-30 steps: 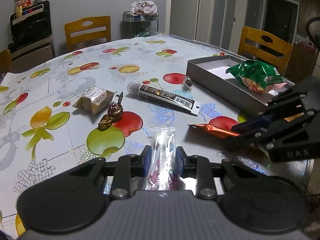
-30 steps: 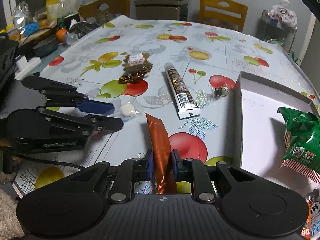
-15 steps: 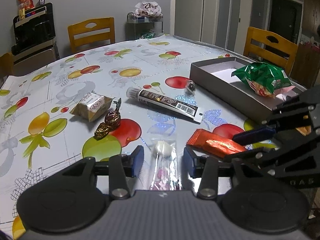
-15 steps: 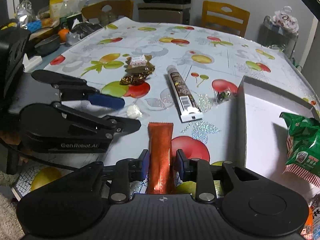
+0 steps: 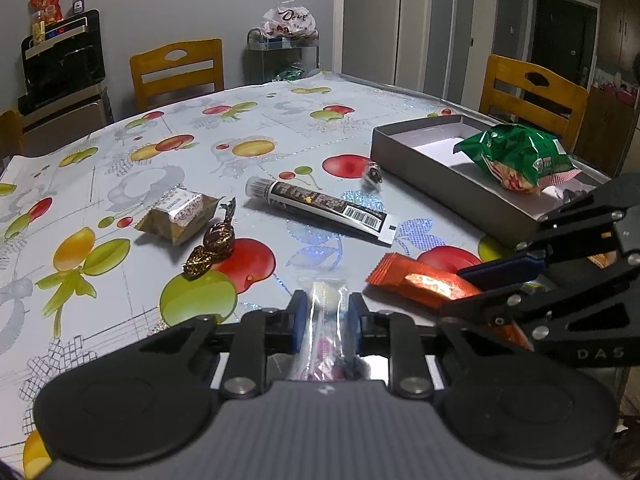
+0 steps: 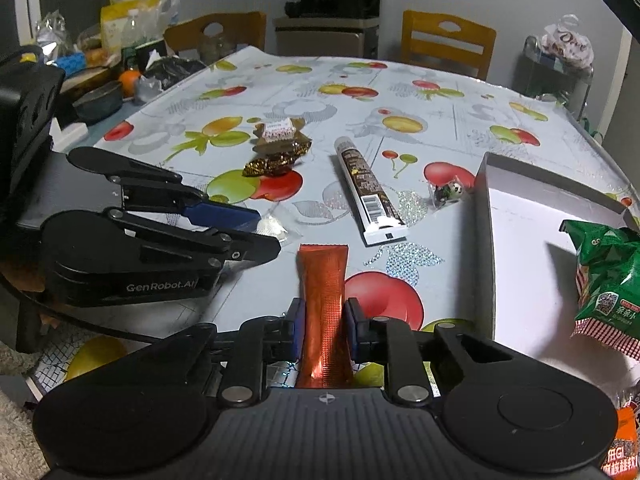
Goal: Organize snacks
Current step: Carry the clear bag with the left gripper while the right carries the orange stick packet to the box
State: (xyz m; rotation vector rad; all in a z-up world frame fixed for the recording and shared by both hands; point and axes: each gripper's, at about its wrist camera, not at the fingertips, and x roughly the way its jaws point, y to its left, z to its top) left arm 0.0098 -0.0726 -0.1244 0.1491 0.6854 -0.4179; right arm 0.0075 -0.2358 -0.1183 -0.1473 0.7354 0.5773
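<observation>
My left gripper [image 5: 323,312] is shut on a clear candy packet [image 5: 326,304] near the table's front edge. My right gripper [image 6: 322,322] is shut on an orange foil snack bar [image 6: 323,300], which also shows in the left wrist view [image 5: 420,282]. The left gripper appears from the side in the right wrist view [image 6: 256,236]. A grey box [image 5: 432,168] at the right holds a green snack bag [image 5: 516,156]. On the tablecloth lie a dark tube [image 5: 320,204], a brown wrapped cake [image 5: 180,212], a gold-wrapped chocolate [image 5: 212,244] and a small wrapped candy [image 5: 374,174].
Wooden chairs [image 5: 176,72] [image 5: 532,96] stand round the table. A rack with a white bag [image 5: 288,24] is behind it. Bowls, an orange and bags [image 6: 100,80] crowd the table's far left in the right wrist view. An orange packet [image 6: 622,448] lies at the lower right.
Half a second ago both grippers had opened with the packets lying flat between the fingers. Now both have closed again on the clear packet and the orange bar.
</observation>
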